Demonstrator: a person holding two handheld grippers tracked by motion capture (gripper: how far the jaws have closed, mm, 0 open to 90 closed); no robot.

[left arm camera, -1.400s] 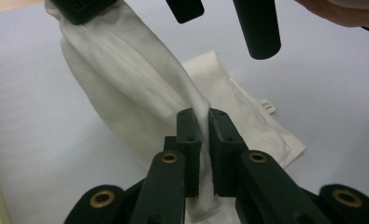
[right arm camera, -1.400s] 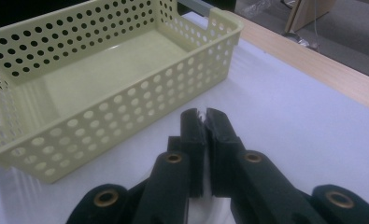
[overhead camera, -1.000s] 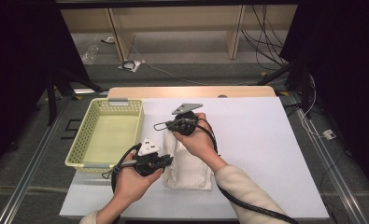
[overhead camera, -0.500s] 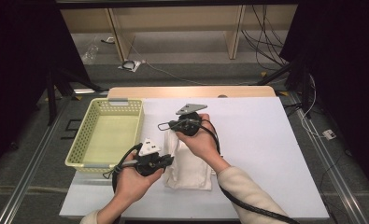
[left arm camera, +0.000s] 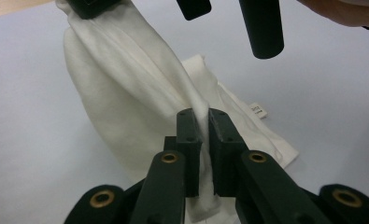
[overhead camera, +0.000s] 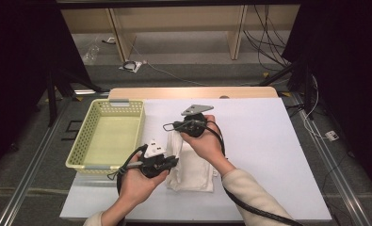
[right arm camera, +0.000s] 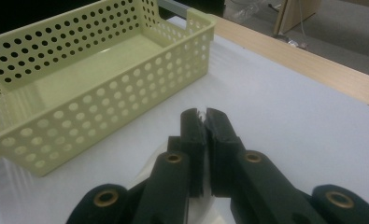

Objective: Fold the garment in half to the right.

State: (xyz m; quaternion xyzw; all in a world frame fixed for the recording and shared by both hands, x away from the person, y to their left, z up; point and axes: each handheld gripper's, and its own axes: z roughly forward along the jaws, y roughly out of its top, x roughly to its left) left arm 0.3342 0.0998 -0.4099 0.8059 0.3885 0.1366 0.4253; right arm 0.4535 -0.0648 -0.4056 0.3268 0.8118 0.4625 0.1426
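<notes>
Both grippers clamped on the cloth (overhead camera: 191, 162). Left gripper (left arm camera: 203, 122) pinching a bunched ridge of white fabric between its pads, near end of the cloth, the rest running away from the fingertips toward the right gripper (overhead camera: 170, 126). Right gripper pinching the far end, a thin sliver of white just showing between its tips in the right gripper view, raised a little off the table (overhead camera: 263, 141). Basket (right arm camera: 102, 74) ahead of and to the left of the right fingertips, well apart, empty.

Risks, as judged from here:
- Shallow bite at the right tips; likely to slip out if pulled taut or swung quickly.
- Loose middle sagging below both pairs of fingers; could drag on the table or catch the basket rim.
- Uneven lift; fold likely to fall open.
</notes>
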